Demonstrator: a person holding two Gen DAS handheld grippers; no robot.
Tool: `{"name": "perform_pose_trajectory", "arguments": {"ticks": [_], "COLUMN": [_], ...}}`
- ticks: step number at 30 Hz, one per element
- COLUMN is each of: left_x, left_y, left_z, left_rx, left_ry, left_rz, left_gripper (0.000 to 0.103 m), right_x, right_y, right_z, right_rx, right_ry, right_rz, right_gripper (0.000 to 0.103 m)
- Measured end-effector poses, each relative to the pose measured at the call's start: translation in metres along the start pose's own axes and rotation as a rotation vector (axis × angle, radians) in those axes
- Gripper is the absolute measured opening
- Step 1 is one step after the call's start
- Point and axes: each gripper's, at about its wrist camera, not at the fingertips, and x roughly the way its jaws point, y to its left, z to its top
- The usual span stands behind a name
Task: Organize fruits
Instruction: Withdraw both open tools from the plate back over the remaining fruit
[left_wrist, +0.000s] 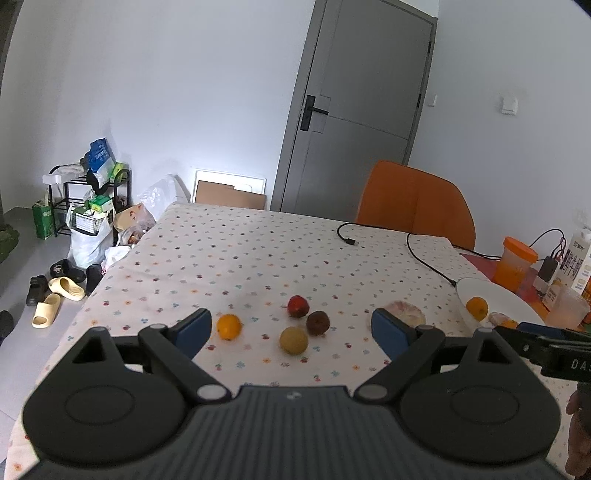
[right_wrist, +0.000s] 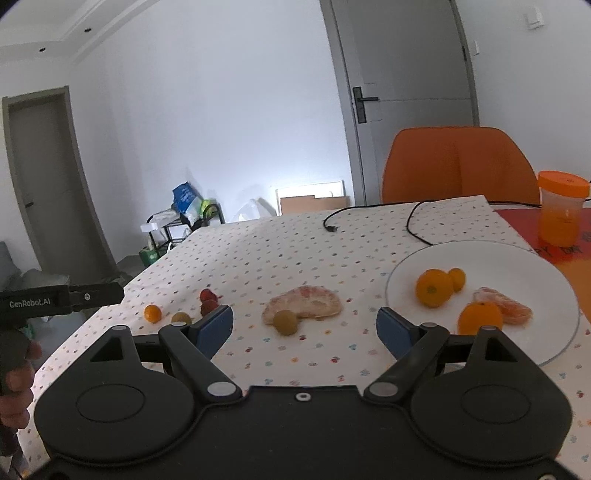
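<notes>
In the left wrist view my left gripper (left_wrist: 291, 328) is open over the near part of the table, with nothing between its pads. Just ahead of it lie an orange (left_wrist: 229, 326), a red fruit (left_wrist: 297, 305), a dark brown fruit (left_wrist: 317, 322) and a yellow-green fruit (left_wrist: 293, 340). My right gripper (right_wrist: 306, 326) is open too and holds nothing. A peeled pomelo piece (right_wrist: 303, 304) and a yellow-green fruit (right_wrist: 286, 322) lie in front of it. The white plate (right_wrist: 517, 266) to its right holds oranges (right_wrist: 434, 288) and a pomelo segment (right_wrist: 504, 308).
A black cable (right_wrist: 413, 221) runs across the far side of the flowered tablecloth. An orange cup (right_wrist: 561, 210) stands on a red mat at the far right, and an orange chair (right_wrist: 458, 166) sits behind the table. Cartons (left_wrist: 578, 258) crowd the right edge.
</notes>
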Motion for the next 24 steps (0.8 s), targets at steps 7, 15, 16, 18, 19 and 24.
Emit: {"name": "perform_pose_trajectory", "arguments": {"ticks": [7, 15, 16, 18, 19, 24], "left_x": [0.004, 0.012, 0.014, 0.018, 0.02, 0.031], "left_y": [0.013, 0.029, 0.031, 0.034, 0.035, 0.039], "left_z": [-0.007, -0.012, -0.012, -0.013, -0.014, -0.014], "left_rx": [-0.025, -0.065, -0.073, -0.084, -0.082, -0.091], "left_ry": [0.009, 0.008, 0.011, 0.015, 0.019, 0.027], "left_rz": [0.009, 0.029, 0.032, 0.034, 0.036, 0.051], "left_gripper": [0.092, 0.091, 0.09, 0.09, 0.089, 0.083], "right_x": [0.009, 0.023, 0.025, 0.029, 0.031, 0.044], "right_y": [0.011, 0.019, 0.02, 0.021, 0.022, 0.023], "right_z": [-0.001, -0.003, -0.003, -0.003, -0.003, -0.004], "right_rx": [-0.03, -0.039, -0.042, -0.047, -0.047, -0.053], "right_ry": [0.03, 0.044, 0.046, 0.049, 0.052, 0.074], "right_rz": [0.003, -0.019, -0.017, -0.01, -0.005, 0.018], "right_gripper": [0.085, 0.084, 0.083, 0.079, 0.077, 0.07]}}
